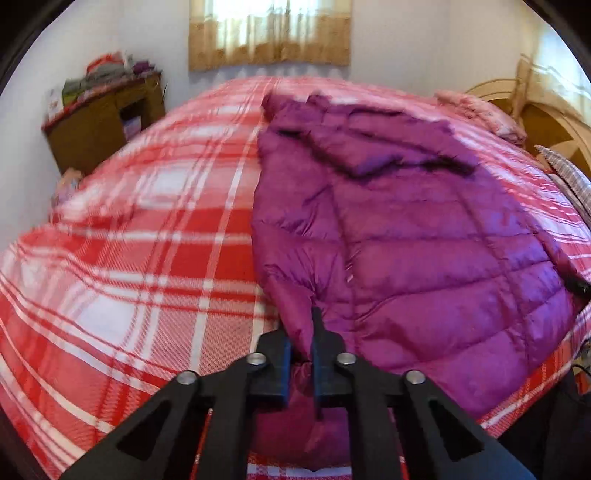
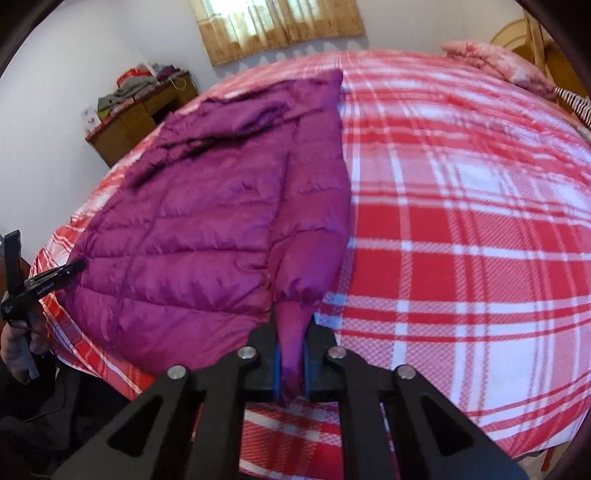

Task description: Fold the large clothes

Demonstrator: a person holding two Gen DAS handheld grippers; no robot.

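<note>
My purple quilted jacket (image 1: 424,236) lies spread on the bed, over a red and white plaid cover (image 1: 129,258); it is puffy, shiny, stitched in wide bands, with one sleeve folded across its far part and the hood end pointing toward the curtained window (image 1: 269,33). My left gripper (image 1: 301,343) is clenched on the jacket's near left hem, a pinch of purple cloth bunched between the black fingers; my right gripper (image 2: 291,354) grasps the near right corner, fabric squeezed between its blue pads (image 2: 277,369), just below the gathered cuff (image 2: 299,291) of the sleeve that runs down the jacket's right side. Both views are somewhat blurred. Far left stands a wooden desk (image 1: 96,129) piled with clothes; far right, a pink pillow (image 2: 498,62) by the headboard (image 1: 546,110).
</note>
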